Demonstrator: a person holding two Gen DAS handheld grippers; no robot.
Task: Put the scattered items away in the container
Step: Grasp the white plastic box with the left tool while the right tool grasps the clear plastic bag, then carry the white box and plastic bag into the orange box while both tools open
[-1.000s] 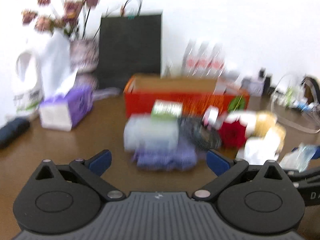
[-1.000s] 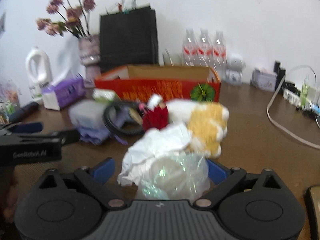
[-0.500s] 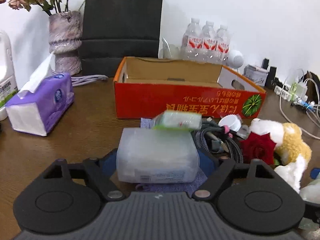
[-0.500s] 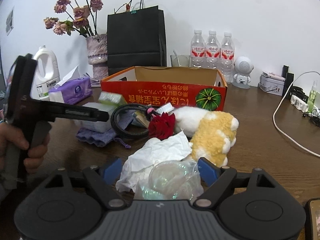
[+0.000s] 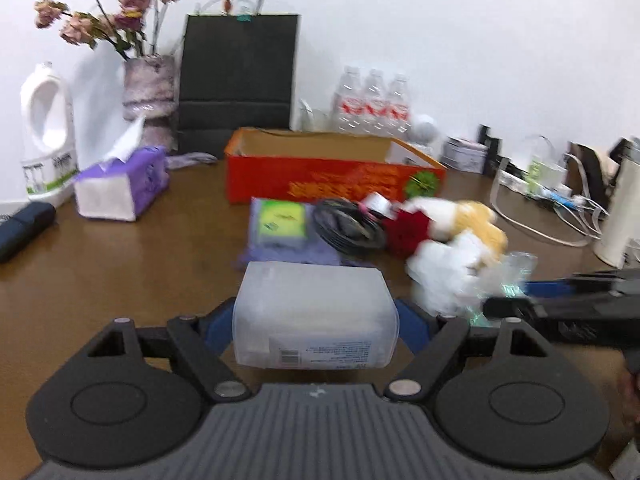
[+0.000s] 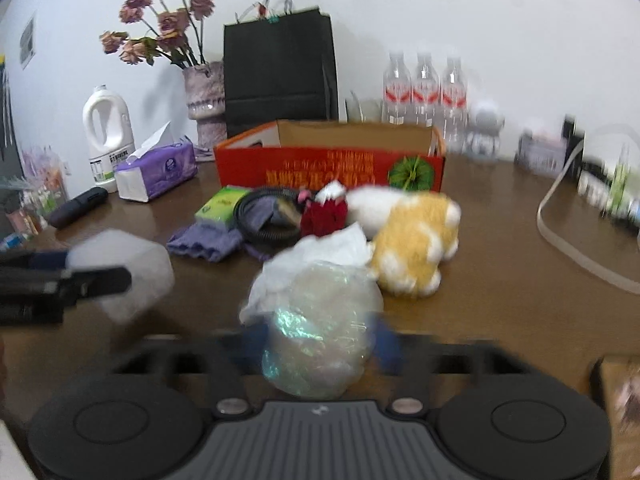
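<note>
- Clear plastic, a wipes pack [image 5: 316, 316] is pinched by the jaws of the left gripper [image 5: 316, 320] and held above the table [image 5: 120, 264], so it can be carried.
- Shiny wrap, a crinkly bag [image 6: 320, 328] is squeezed between the blurred jaws of the right gripper [image 6: 318, 344].
- Behind the toys, the red box [image 5: 332, 184] is open on top, so it is likely where both will be dropped.

Orange-red box [image 5: 332, 184] with green emblem, frosted white pack [image 5: 314, 314], purple cloth [image 6: 206, 242], iridescent wrap [image 6: 320, 328].

No print is legible; the orange box [image 6: 332, 172] bears blurred yellow characters.
</note>
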